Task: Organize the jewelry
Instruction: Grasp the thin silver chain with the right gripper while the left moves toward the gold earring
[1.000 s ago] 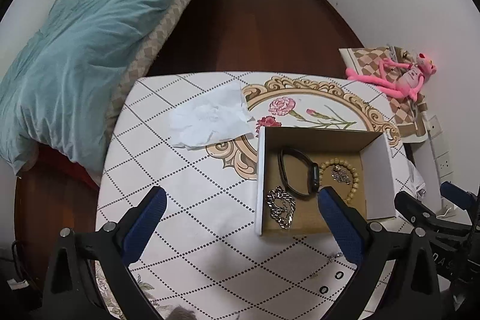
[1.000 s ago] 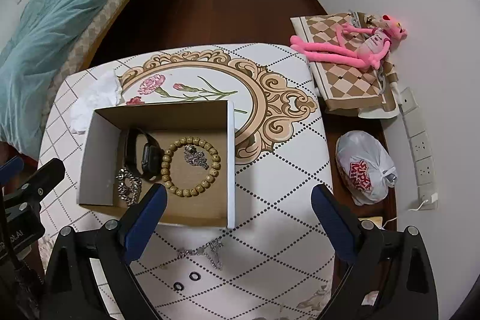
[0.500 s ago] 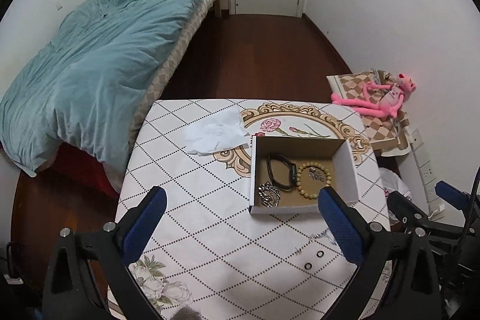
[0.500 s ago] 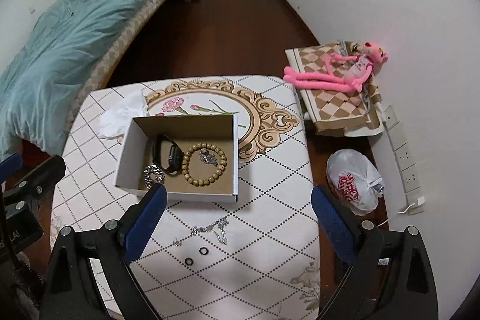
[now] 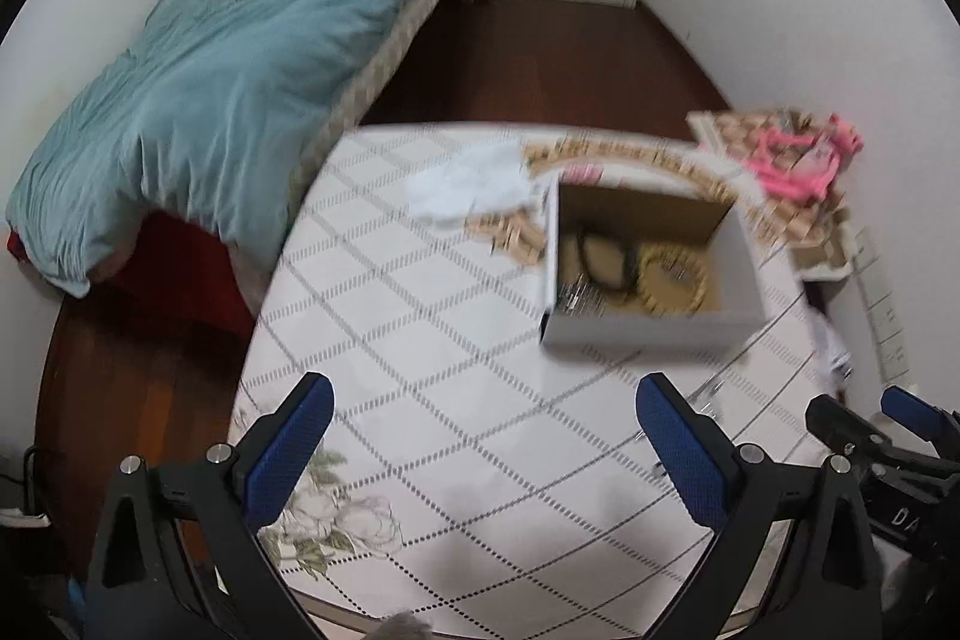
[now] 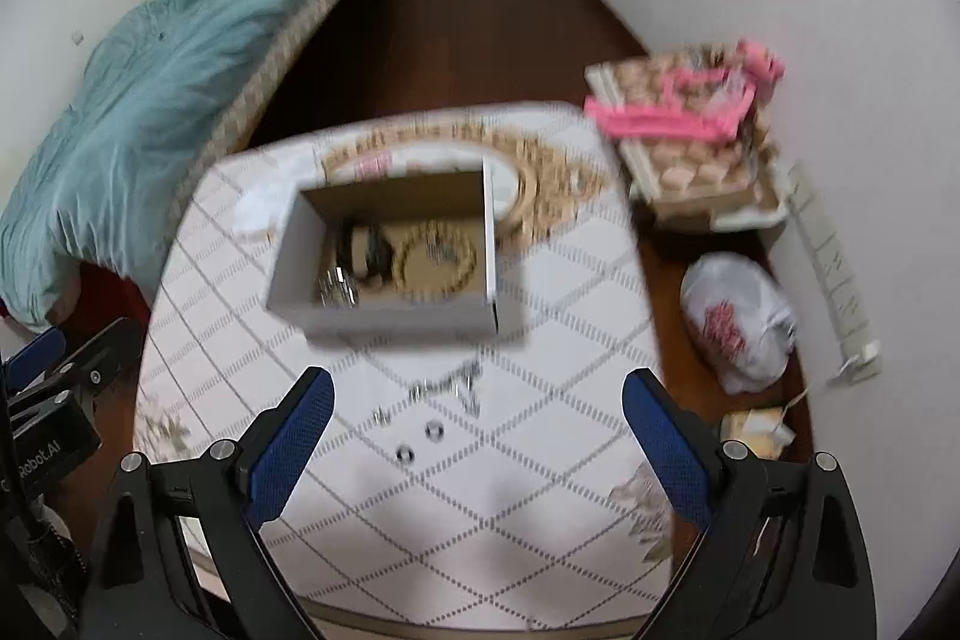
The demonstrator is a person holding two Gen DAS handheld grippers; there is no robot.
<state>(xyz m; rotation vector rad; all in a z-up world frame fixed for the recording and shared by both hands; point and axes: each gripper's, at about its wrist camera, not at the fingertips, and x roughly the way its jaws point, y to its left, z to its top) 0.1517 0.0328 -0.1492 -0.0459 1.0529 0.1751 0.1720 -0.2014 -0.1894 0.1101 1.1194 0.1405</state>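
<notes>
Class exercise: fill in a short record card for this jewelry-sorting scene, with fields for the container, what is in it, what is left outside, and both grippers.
container: open cardboard box on patterned table
inside: beaded bracelet, black band, silver chain
outside: silver necklace, two small rings, in front of the box
left gripper: open, empty
right gripper: open, empty
image: motion-blurred

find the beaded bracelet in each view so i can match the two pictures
Left wrist view: the beaded bracelet lies in the right half of the cardboard box, right of centre in the picture.
Right wrist view: the beaded bracelet lies in the right half of the box, just left of centre.
Shared landmark: the black watch band directly left of the bracelet.
</notes>
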